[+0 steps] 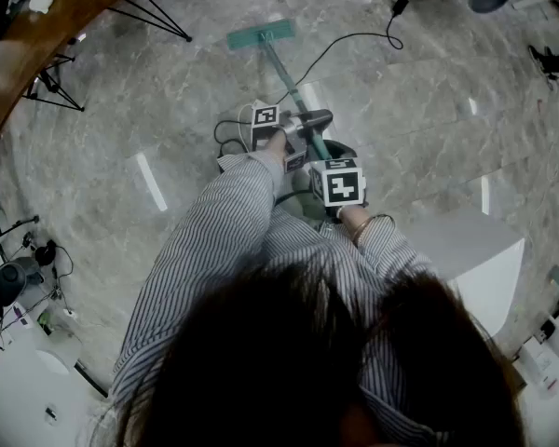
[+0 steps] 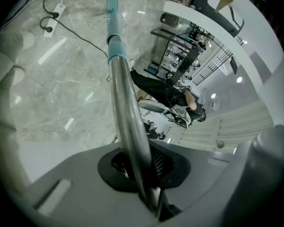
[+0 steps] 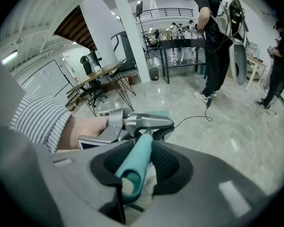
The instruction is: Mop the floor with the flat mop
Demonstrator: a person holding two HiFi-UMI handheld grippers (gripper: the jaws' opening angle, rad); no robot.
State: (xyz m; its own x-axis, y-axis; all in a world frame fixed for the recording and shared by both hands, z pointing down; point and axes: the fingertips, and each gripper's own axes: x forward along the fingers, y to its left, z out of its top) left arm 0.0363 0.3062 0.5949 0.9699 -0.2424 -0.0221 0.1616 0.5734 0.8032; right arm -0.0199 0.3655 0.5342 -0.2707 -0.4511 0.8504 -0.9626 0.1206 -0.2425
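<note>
The left gripper (image 2: 143,174) was clamped on the silver metal pole (image 2: 125,108) of the teal flat mop. The right gripper (image 3: 138,167) pinched its teal handle end (image 3: 141,150). The rectangular teal mop head (image 1: 261,34) lay flat on the grey marble floor (image 1: 168,91), ahead of the person. Mopping was judged under way; the area already covered could not be determined.

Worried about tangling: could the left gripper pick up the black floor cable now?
Probably not: the left gripper is shut on the mop handle, and the black cable lies down on the floor.
</note>
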